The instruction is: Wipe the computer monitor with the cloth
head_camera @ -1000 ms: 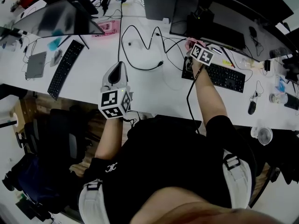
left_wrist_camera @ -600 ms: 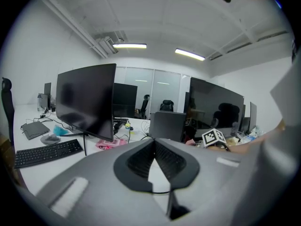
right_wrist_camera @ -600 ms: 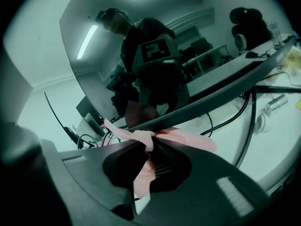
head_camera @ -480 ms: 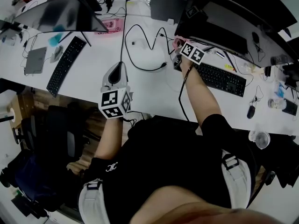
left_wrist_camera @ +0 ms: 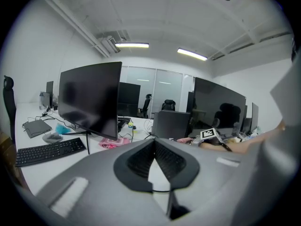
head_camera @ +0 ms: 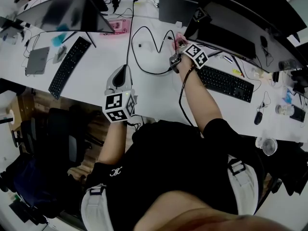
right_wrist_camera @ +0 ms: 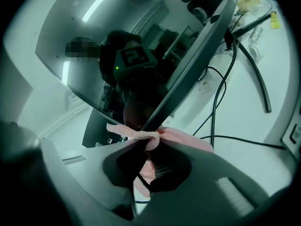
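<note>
White desk (head_camera: 144, 88) runs the full width, and the target is the big curved monitor (head_camera: 240, 25) at the back, so all positions here are relative to it. Its screen is dark and its long axis runs sideways along the desk. A second monitor (head_camera: 62, 13) sits well off to its left and isn't involved. The black keyboard (head_camera: 224, 83) is just in front of the target's base, and a loose black cable (head_camera: 144, 47) loops on the desk off its left end. Right gripper (head_camera: 177, 44) is up at the monitor's lower left corner, jaws pinched on the pink cloth (right_wrist_camera: 183, 138). In the right gripper view the cloth bunches at the jaw tips and looks to be touching the bottom edge of the screen (right_wrist_camera: 94, 41), though I can't confirm firm contact. Left gripper (head_camera: 120, 76) is well off to the left and nearer the person, above the desk's front part, with jaw tips pressed together on nothing. Key relation: nearly all the glass lies right of and above the cloth, so I'd expect the stroke to run rightward along the long axis. The right arm is the one in reach.
</note>
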